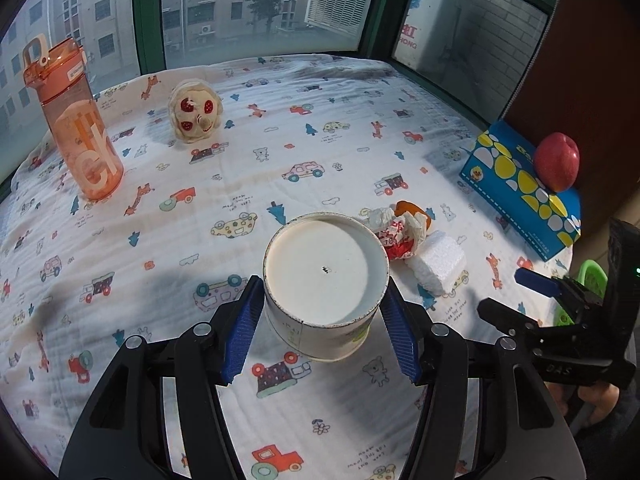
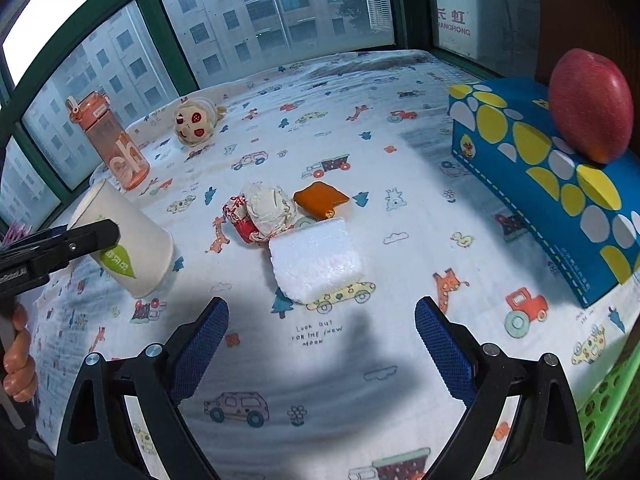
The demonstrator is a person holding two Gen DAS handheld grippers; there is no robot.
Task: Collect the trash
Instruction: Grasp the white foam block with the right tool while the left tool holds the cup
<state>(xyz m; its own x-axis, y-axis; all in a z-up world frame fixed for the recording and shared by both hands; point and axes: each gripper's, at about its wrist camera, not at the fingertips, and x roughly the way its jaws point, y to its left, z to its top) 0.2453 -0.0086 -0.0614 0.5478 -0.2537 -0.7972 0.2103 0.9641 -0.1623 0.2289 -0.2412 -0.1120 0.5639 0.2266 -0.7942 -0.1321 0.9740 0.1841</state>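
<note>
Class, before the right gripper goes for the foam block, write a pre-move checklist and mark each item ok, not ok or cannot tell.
1. Paper cup held between the left gripper fingers, clear of the cloth: ok.
2. Cup mouth free to take trash: ok, it looks empty.
3. Right gripper open, nothing between its fingers: ok.
4. Foam block ahead of the right gripper, unobstructed on the near side: ok.
5. Foam block free of the crumpled wrapper: not ok, they touch at the block's far edge.
6. Green basket ready to take trash: cannot tell, only its corner shows.
</note>
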